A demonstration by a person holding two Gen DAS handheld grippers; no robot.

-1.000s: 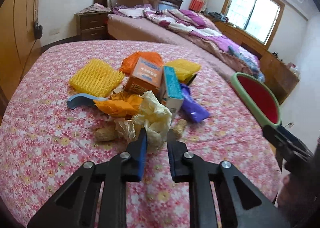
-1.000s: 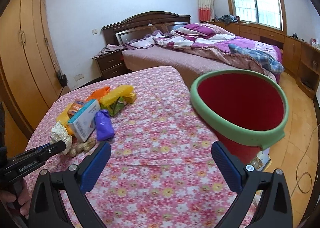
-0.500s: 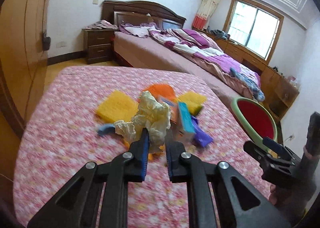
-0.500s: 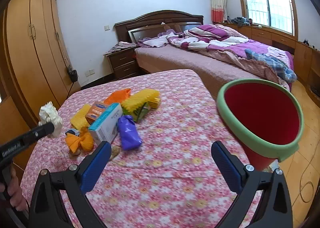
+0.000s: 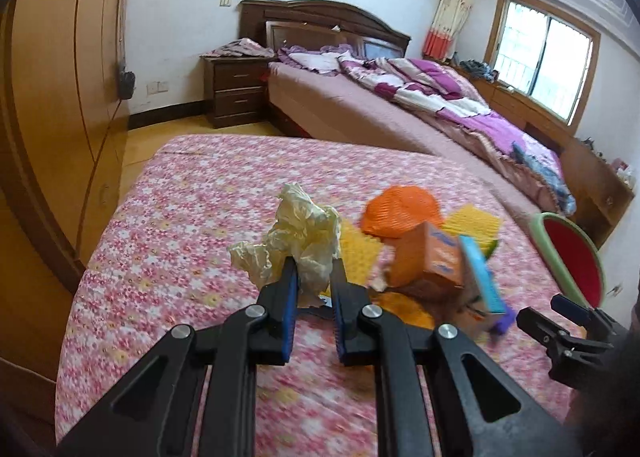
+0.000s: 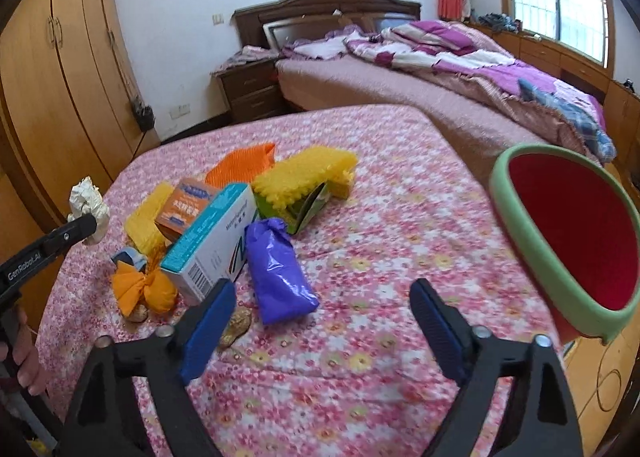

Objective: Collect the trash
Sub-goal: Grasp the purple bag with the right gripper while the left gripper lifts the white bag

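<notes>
1. The left tongs (image 5: 313, 279) are nearly closed, pinching a crumpled cream paper wad (image 5: 298, 243). A second ago that wad lay on the floral bench (image 5: 192, 225) at the front of the trash pile; now it is held up in the air, clear of the cloth, as the right wrist view also shows (image 6: 89, 209).
2. This suggests the pickup has succeeded and what remains for this piece is the carry across to the red bin (image 6: 576, 229) with the green rim, which stands off the bench's right edge, well apart from the wad.
3. The right tongs (image 6: 320, 327) are spread wide and hold nothing. They have dropped lower and nearer the pile, hovering above the cloth just in front of the purple bag (image 6: 278, 269) and the white-and-teal box (image 6: 212, 241).
4. Left on the bench: the orange box (image 6: 188, 205), yellow foam netting (image 6: 304, 173), orange netting (image 6: 244, 167), an orange wrapper (image 6: 142, 291) and a few peanut shells (image 6: 236, 327).
5. Hard to read: the left wrist view is smeared by motion, so the boxes (image 5: 436, 261) and the purple bag there are blurred. The bin's base is cut off in both views, and whether it stands on the floor or is propped cannot be told. A small blue object (image 6: 128, 257) sits half hidden behind the orange wrapper. How deep the wad sits between the pads is covered by its own folds.
</notes>
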